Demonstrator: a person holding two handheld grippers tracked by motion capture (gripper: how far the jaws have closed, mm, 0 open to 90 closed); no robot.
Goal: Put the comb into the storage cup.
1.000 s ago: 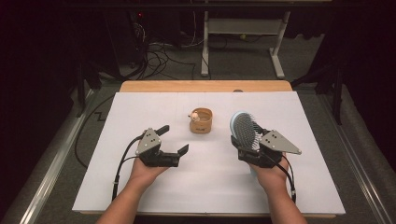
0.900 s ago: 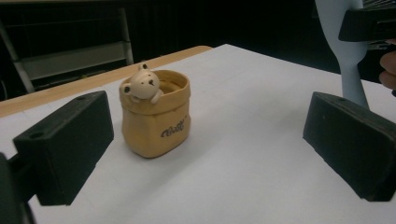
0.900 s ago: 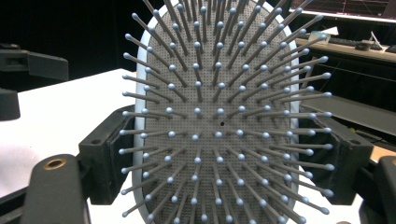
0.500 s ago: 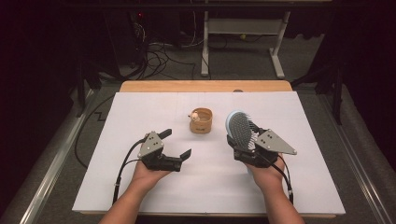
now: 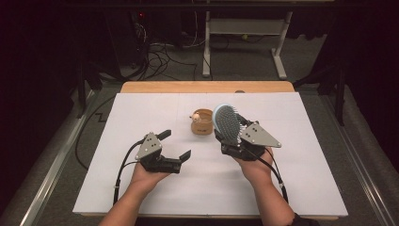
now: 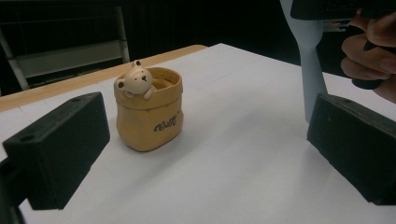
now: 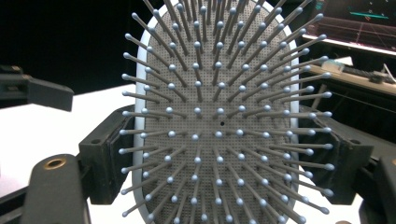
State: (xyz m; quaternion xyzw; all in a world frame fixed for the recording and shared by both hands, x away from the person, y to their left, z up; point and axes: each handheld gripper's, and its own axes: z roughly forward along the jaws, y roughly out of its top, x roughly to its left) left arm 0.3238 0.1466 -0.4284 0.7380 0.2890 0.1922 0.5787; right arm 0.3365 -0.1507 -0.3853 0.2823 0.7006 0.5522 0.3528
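My right gripper (image 5: 234,141) is shut on a pale blue hairbrush (image 5: 227,123), held upright with the grey bristles facing the camera. In the right gripper view the bristle pad (image 7: 219,93) stands between the two jaws of this gripper (image 7: 224,161), which press on its sides. A tan sack-shaped cup with a small bear on its rim (image 5: 202,121) stands just left of the brush. My left gripper (image 5: 176,144) rests low on the table, open and empty. Its view looks at the cup (image 6: 149,112) through the gap of the gripper (image 6: 208,149), with the brush handle (image 6: 310,60) at upper right.
A white sheet (image 5: 291,188) covers the table, with a wooden strip (image 5: 207,87) along its far edge. The hand holding the right gripper (image 6: 373,51) shows at the upper right of the left gripper view. Cables and a white frame lie on the dark floor beyond.
My right gripper has carried the hairbrush to the left, closer to the cup, and slightly up. The left gripper has stayed where it was.
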